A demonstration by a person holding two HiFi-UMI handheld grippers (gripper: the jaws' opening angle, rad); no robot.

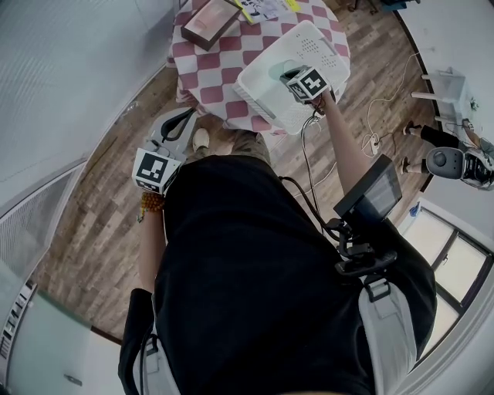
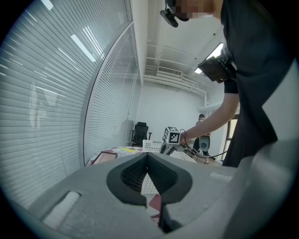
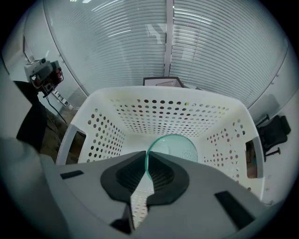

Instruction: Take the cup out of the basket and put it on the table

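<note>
Green-tinted, see-through cup (image 3: 175, 149) clamped at its 9 o'clock rim by the right tool (image 3: 145, 156), jaws set narrow on the thin wall, mouth of the cup facing up the tool, all of it inside the white perforated basket (image 3: 159, 112) near the middle. From the head view, basket at 1 o'clock on the red-and-white checked worktop (image 1: 224, 73), brown box (image 1: 210, 21) at 10 o'clock of it. Left tool (image 2: 147, 161) held low at 9 o'clock beside the person's hip, jaw tips pressed together on nothing, aimed toward the worktop.
</note>
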